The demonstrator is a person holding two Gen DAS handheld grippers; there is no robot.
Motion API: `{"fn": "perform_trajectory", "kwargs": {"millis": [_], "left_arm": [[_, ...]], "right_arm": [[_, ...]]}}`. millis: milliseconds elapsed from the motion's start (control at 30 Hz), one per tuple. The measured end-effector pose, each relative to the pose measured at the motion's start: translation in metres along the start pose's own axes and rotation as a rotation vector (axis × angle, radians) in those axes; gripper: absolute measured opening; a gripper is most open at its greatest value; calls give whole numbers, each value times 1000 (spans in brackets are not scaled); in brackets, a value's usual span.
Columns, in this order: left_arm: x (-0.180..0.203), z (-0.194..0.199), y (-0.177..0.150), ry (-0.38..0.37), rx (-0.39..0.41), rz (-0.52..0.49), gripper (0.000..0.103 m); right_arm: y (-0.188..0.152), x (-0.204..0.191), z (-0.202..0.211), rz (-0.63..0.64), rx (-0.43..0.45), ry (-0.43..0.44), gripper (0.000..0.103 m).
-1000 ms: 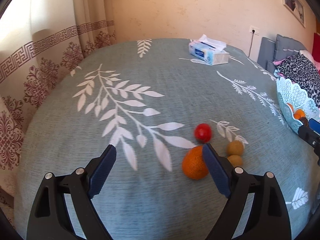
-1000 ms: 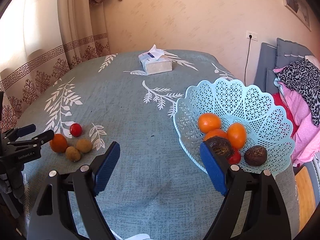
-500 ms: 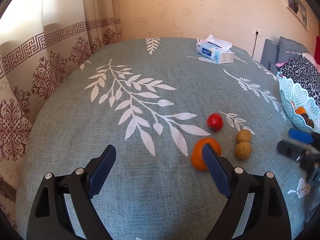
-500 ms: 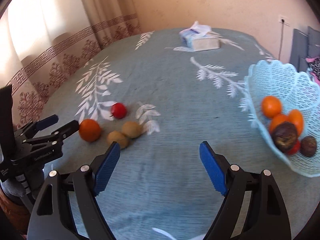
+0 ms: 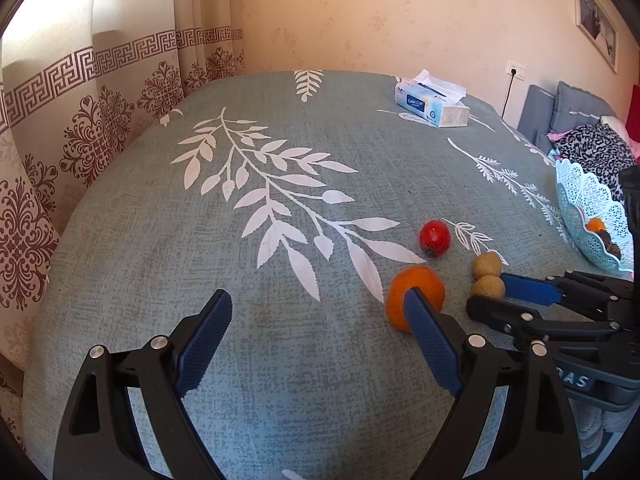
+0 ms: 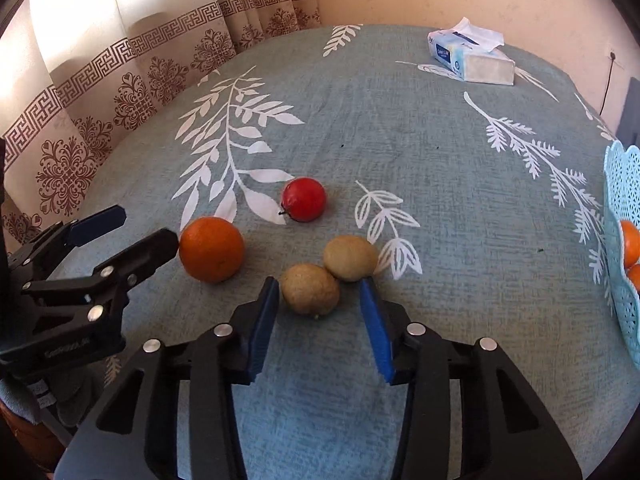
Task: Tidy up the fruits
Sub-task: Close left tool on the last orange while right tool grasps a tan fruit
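On the teal cloth lie an orange (image 6: 211,249), a red fruit (image 6: 304,199) and two brown fruits. My right gripper (image 6: 319,286) straddles the nearer brown fruit (image 6: 310,289); its jaws are closing, with a gap still showing on the right side. The other brown fruit (image 6: 350,258) touches it just behind. My left gripper (image 5: 318,300) stands open over bare cloth, its right fingertip at the orange (image 5: 416,292); whether they touch I cannot tell. The light blue basket (image 5: 588,208) holds several fruits at the far right.
A tissue box (image 6: 472,58) sits at the back of the table. Patterned curtains (image 5: 80,128) hang along the left edge. Cushions and clothes (image 5: 592,148) lie beyond the basket. Bare cloth stretches between the loose fruits and the basket (image 6: 624,240).
My right gripper swung left from the basket to the loose fruits, came down around a brown fruit and narrowed its jaws. The left gripper drifted slightly and stayed open.
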State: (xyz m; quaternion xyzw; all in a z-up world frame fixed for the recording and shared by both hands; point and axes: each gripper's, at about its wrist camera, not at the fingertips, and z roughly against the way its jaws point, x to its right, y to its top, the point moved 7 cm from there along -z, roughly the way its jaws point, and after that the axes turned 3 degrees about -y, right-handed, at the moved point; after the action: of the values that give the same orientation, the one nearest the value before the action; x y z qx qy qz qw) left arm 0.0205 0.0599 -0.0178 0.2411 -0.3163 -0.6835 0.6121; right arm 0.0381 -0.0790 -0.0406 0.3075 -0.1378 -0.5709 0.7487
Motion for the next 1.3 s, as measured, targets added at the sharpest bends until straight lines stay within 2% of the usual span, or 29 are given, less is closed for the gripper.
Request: {"fn": "perform_trajectory", "kwargs": {"millis": [33,133,333,533,700,933,1067,1300], "left_arm": [[0,0,0,-1,-1,-1,87],[1,1,0,-3,2,-1,87],[6,3,3,-32,-4,13,87],[27,-5,12,-64,-3,-11,87],[41,-21,16,-91,-37,-13,85],[46,-41,12,-100,-103,4,64],[41,-45,10,-100,-122,32,42],[38,-39,10,-94,-108,41,40]], "right_arm": [[0,1,0,-4,1,-1,35],[0,2,2,-12,4,10,28],[-4,10,9,-8,22,-22,28],[-6,19,16,-5,48,-71,28],[-6,24,22,8,70,-107,28],[-3,33,31,2,103,-134,28],[-3,37,33,-5,109,-142,28],[0,41,40,-15,130,-151,28]]}}
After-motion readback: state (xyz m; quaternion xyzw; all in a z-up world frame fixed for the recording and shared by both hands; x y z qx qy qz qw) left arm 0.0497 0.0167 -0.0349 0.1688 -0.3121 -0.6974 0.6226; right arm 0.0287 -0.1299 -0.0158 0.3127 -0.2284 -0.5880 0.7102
